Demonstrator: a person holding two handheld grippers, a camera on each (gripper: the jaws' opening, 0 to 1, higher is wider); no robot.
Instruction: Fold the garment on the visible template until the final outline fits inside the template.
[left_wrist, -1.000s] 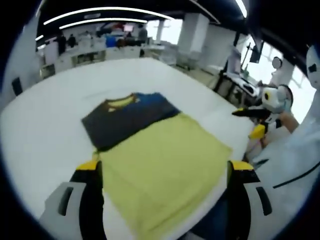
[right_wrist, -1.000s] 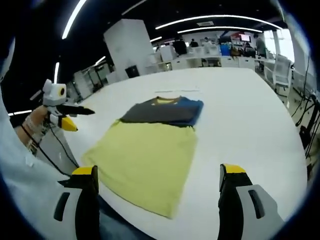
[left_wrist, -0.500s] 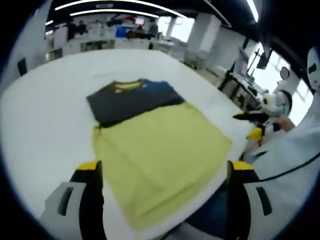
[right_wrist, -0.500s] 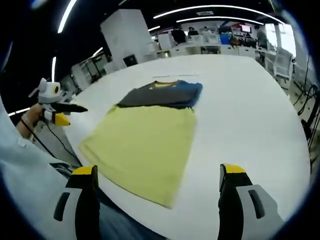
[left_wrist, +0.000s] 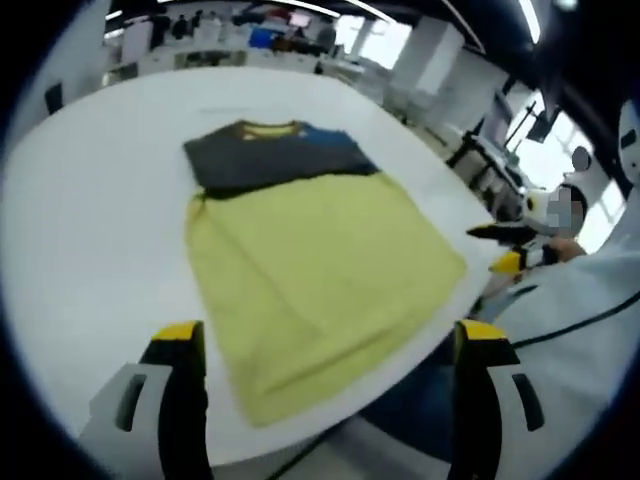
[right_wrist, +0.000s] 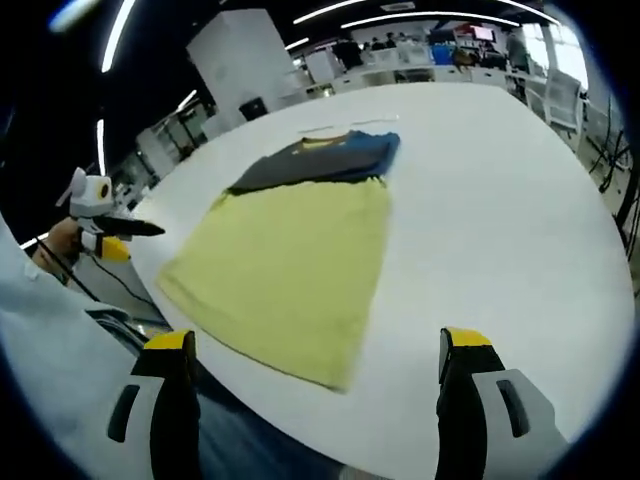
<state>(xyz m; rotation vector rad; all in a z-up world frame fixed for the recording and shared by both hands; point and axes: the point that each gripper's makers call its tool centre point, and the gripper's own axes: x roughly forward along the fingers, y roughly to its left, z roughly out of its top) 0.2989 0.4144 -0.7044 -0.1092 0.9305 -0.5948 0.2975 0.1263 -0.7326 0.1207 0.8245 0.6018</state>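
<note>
Left gripper view: one garment (left_wrist: 300, 250), yellow near, dark far, lies flat on one white table (left_wrist: 90, 230); both grippers (left_wrist: 325, 345) (right_wrist: 315, 350) gape, holding nothing.

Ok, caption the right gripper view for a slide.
Open right gripper above a yellow-and-dark shirt spread on the white table.

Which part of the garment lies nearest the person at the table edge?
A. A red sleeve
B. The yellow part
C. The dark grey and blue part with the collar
B: the yellow part of the garment reaches the table edge nearest the grippers, while the dark collar part lies beyond it.
</note>
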